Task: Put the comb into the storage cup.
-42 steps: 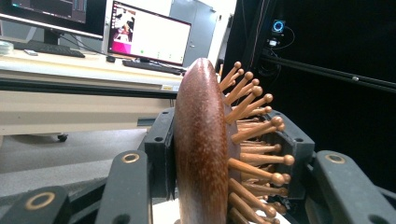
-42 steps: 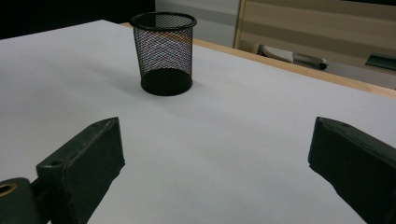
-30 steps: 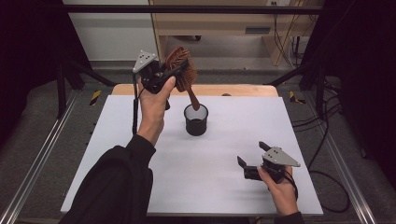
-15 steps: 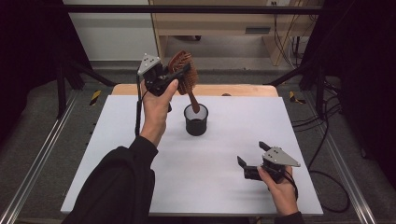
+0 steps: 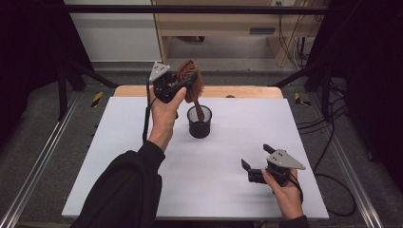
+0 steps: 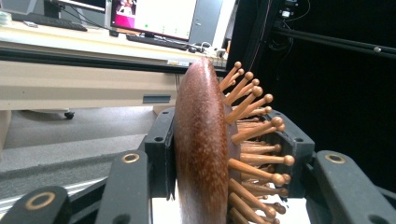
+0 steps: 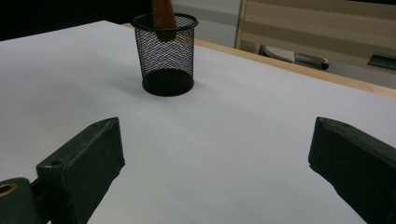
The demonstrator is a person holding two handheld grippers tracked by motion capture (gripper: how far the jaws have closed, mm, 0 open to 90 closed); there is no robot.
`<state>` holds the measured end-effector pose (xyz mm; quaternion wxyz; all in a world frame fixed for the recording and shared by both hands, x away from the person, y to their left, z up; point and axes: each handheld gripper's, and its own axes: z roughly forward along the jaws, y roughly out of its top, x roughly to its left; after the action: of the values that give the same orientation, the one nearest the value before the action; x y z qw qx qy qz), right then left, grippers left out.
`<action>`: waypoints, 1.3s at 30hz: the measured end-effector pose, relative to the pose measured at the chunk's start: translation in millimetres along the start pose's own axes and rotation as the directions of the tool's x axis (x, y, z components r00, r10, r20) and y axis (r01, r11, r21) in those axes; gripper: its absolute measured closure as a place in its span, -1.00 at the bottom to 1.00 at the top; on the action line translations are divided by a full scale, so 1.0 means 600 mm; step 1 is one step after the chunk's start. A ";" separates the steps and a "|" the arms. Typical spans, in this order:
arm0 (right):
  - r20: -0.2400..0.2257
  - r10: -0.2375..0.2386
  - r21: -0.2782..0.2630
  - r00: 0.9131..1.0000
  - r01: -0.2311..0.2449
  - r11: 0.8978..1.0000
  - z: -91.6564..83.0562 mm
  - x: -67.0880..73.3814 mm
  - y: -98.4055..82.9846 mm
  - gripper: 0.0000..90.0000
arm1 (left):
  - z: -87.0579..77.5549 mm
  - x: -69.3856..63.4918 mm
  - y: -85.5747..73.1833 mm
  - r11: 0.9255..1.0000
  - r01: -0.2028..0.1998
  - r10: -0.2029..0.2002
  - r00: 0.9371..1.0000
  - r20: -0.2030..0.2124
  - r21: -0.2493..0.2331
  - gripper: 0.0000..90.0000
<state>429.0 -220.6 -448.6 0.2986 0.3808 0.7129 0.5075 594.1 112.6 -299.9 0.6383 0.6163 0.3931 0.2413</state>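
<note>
1. Black jaws of the right hand-held gripper (image 5: 256, 167) stand wide apart with nothing between them; in the right gripper view (image 7: 217, 170) bare white worktop (image 5: 228, 190) shows in the gap. It rests low on the worktop's near right part, in the person's right hand (image 5: 285, 190).
2. Farther in, a black mesh cup (image 5: 199, 122) stands upright near the worktop's middle, well apart from that gripper. The right gripper view shows the cup (image 7: 166, 53) with the hairbrush's wooden handle (image 7: 163, 16) reaching inside its rim.
3. Above the cup, the left hand-held gripper (image 5: 183, 85) is clenched on the head of a brown wooden hairbrush (image 5: 191, 80), held up over the worktop's far part by the left hand (image 5: 164, 114).
4. From the left gripper view, the jaws press the brush head (image 6: 201, 149) from both sides, one on its smooth back, one against the ball-tipped wooden pins (image 6: 254, 135).
5. Beyond the worktop stands a wooden desk (image 5: 218, 21).
</note>
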 end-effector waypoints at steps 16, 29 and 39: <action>-0.001 0.001 0.002 1.000 -0.001 1.000 0.000 -0.001 0.000 -0.92 | 0.019 0.003 -0.027 1.000 0.005 -0.005 1.000 -0.001 0.030 0.13; -0.001 0.002 0.003 1.000 -0.002 1.000 0.001 -0.001 -0.001 -0.92 | 0.023 0.002 -0.038 0.999 0.000 0.000 1.000 0.002 0.047 0.13; -0.002 0.003 0.002 1.000 -0.003 1.000 0.000 -0.001 -0.001 -0.92 | 0.026 0.002 -0.045 0.998 -0.003 0.003 1.000 0.002 0.055 0.13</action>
<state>429.4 -221.1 -449.0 0.2967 0.3817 0.7130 0.5077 602.4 101.0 -327.3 0.6213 0.6344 0.3980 0.2306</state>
